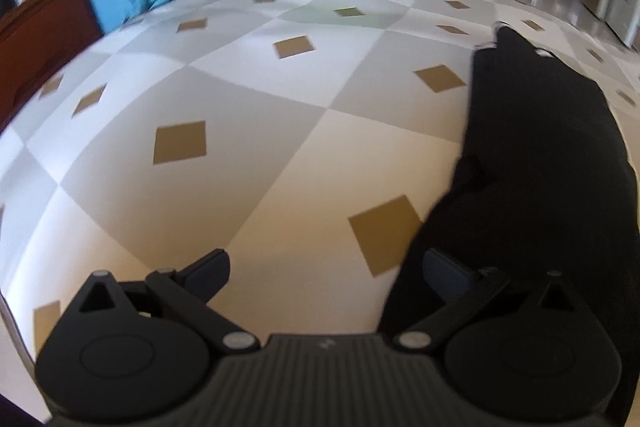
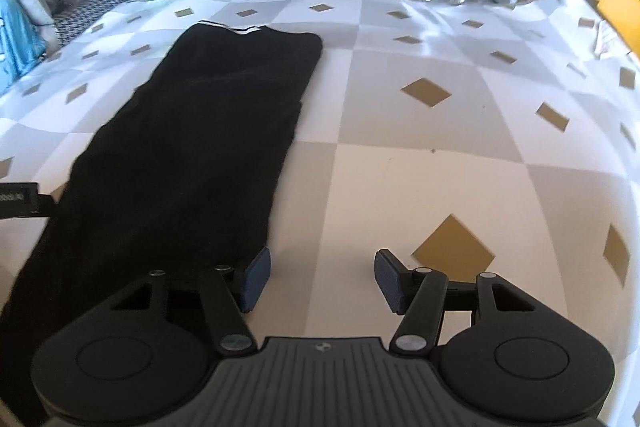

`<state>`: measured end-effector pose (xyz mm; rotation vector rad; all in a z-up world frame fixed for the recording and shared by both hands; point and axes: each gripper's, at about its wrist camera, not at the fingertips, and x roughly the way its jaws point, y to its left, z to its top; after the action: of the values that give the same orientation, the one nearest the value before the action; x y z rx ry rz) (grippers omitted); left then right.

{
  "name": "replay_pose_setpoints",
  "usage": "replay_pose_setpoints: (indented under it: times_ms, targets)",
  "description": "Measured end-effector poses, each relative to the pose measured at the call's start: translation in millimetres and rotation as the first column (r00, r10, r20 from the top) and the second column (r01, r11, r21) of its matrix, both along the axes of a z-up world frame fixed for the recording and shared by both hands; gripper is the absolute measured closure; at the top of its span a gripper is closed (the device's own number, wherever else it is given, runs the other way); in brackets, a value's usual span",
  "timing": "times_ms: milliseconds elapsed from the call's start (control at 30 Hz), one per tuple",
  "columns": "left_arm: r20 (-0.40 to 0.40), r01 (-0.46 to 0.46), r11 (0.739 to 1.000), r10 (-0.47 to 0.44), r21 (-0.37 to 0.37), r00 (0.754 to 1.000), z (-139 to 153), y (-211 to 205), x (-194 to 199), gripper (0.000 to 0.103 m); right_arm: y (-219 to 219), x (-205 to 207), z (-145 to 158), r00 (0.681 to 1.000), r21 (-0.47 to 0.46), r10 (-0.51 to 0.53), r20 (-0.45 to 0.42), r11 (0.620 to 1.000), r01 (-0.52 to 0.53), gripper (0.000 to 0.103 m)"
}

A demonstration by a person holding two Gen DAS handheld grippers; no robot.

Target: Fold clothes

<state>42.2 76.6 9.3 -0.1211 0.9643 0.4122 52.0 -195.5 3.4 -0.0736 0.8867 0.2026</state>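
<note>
Black trousers (image 2: 192,131) lay flat and lengthwise on the checked table cover (image 2: 400,187), left of the right gripper (image 2: 322,281) and right of the left gripper (image 1: 326,277). Both grippers stood released, nothing between the pads. Fabric judged soft, limp and light; best pinched at the near hem corners, one per gripper.

- A black garment (image 2: 192,147), long and narrow, lies flat and stretched lengthwise away from the fingers.
- Its far end shows a thin white edge.
- Its near end passes under the right gripper's left finger (image 2: 256,279) and the left gripper's right finger (image 1: 446,273).
</note>
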Motion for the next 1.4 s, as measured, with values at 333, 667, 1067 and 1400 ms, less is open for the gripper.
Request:
replay_pose_setpoints:
  times_ms: [333, 667, 1067, 1400]
  targets:
    - [-0.013, 0.207, 0.977, -0.206, 0.057, 0.978, 9, -49, -25, 0.0, 5, -15, 4, 0.995, 0.044, 0.095, -0.04, 0.995, -0.093, 0.047]
    - [-0.065, 0.379, 0.921, -0.375, 0.085, 0.925, -2, -89, -53, 0.0, 14, -20, 1, 0.991, 0.017, 0.125, -0.037, 0.992, -0.125, 0.046]
    - [-0.138, 0.449, 0.893, -0.441, 0.029, 0.887, -10, -87, -71, 0.0, 15, -15, -4, 0.99, -0.083, 0.14, 0.004, 0.987, -0.139, 0.041]
    - [-0.193, 0.479, 0.878, -0.468, 0.009, 0.862, -8, -85, -95, 0.0, 7, -9, -2, 0.998, -0.061, 0.064, -0.022, 0.996, -0.065, 0.041]
